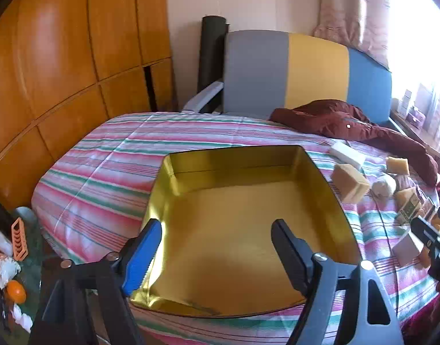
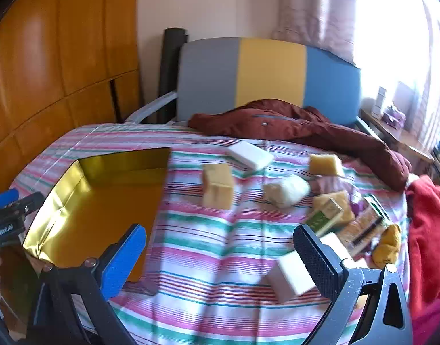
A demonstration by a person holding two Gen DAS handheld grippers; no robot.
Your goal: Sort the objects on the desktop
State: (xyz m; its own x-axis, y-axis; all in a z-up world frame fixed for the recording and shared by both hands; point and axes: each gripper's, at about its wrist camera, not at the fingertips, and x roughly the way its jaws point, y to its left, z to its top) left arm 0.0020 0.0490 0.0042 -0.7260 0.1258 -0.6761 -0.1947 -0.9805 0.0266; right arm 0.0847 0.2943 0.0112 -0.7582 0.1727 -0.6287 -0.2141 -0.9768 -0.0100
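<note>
We can read no label clearly; the green-and-gold carton [image 2: 325, 215] carries print too small to make out. Our left tongs [image 1: 217, 253] gape wide and empty over the gold tray [image 1: 329, 184]. Our right tongs [image 2: 220, 261] stand wide too, holding nothing, above the striped bed [image 2: 208, 241], the right finger just in front of a white block [image 2: 289, 279]. Farther off lie a tan block [image 2: 218, 185], a white sponge [image 2: 250, 155] and a maroon jacket [image 2: 292, 126].
</note>
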